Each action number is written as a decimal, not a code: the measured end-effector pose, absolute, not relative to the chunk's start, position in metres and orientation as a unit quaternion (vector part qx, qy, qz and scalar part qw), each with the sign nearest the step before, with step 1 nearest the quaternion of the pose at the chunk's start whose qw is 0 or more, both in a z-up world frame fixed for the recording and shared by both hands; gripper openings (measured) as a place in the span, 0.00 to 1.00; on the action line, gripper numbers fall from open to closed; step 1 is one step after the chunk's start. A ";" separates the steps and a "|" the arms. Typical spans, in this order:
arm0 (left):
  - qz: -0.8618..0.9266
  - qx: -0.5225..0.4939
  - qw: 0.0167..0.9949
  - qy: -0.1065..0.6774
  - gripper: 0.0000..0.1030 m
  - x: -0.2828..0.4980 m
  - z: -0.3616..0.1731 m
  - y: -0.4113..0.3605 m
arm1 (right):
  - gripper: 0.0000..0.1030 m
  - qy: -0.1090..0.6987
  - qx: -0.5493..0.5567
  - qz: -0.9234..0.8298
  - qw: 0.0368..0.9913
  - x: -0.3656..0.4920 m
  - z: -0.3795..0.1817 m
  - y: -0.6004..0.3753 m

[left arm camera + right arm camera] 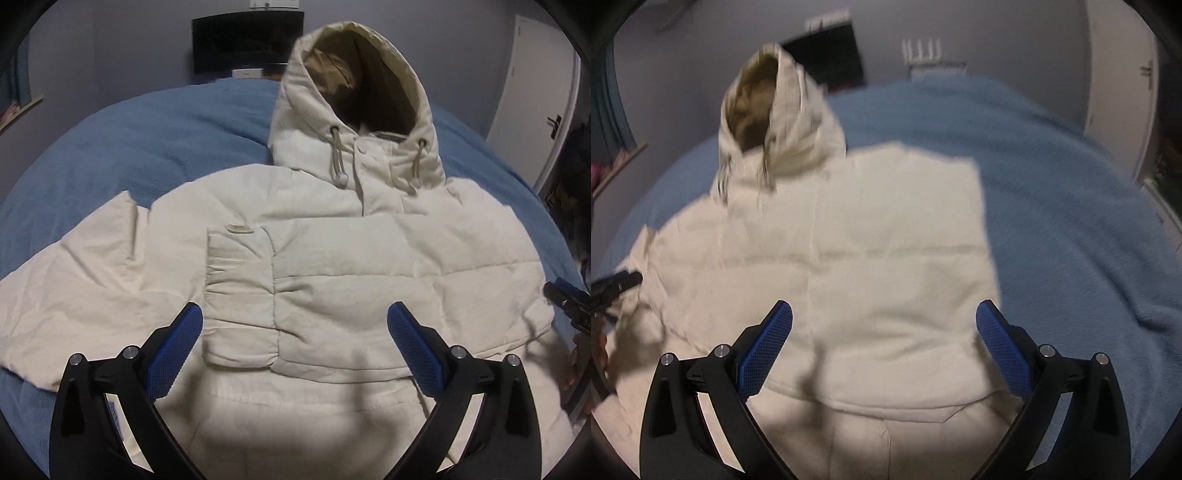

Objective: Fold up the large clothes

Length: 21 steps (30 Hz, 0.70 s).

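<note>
a cream hooded puffer jacket (332, 280) lies face up on a blue blanket (147, 129), its hood (354, 99) propped upright toward 12 o'clock and its hem nearest both cameras. in the left wrist view one sleeve appears already folded across the chest, its cuff (240, 295) resting near the jacket's centre, while the other sleeve (74, 288) spreads out flat toward 9 o'clock. the right wrist view, blurred, shows the jacket's straight folded edge (982, 229) running along at 3 o'clock.

judging from this layout, the step in hand is bringing the spread sleeve in. it would go best with a grip near the cuff, lifting high enough for the padded fabric to clear the body and laying it square over the first sleeve.

the left gripper (295, 332) hangs over the lower front with its blue pads wide apart, holding nothing. the right gripper (884, 332) likewise stands wide open and empty above the hem.
</note>
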State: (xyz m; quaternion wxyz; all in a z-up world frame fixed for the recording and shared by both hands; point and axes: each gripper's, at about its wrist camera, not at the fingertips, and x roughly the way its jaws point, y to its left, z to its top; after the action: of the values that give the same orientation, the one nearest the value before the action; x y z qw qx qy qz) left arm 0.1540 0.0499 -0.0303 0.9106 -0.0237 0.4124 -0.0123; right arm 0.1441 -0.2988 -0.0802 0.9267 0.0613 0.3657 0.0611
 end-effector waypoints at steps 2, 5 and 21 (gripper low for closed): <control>0.004 -0.029 0.908 0.418 0.94 0.153 -0.028 0.053 | 0.93 0.338 0.048 0.056 0.938 0.136 -0.067 -0.295; 0.026 -0.037 0.906 0.420 0.94 0.149 -0.023 0.063 | 0.93 0.300 0.003 0.043 0.953 0.122 -0.050 -0.286; 0.233 -0.076 0.883 0.400 0.94 0.105 0.011 0.216 | 0.93 0.326 0.025 0.168 0.930 0.080 0.018 -0.194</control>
State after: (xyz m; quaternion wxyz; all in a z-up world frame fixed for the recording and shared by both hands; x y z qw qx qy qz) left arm 0.1050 0.2164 0.0109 0.8831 -0.0762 0.3999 0.2334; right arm 0.0804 -0.1941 0.0180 0.9302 0.0254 0.3255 0.1678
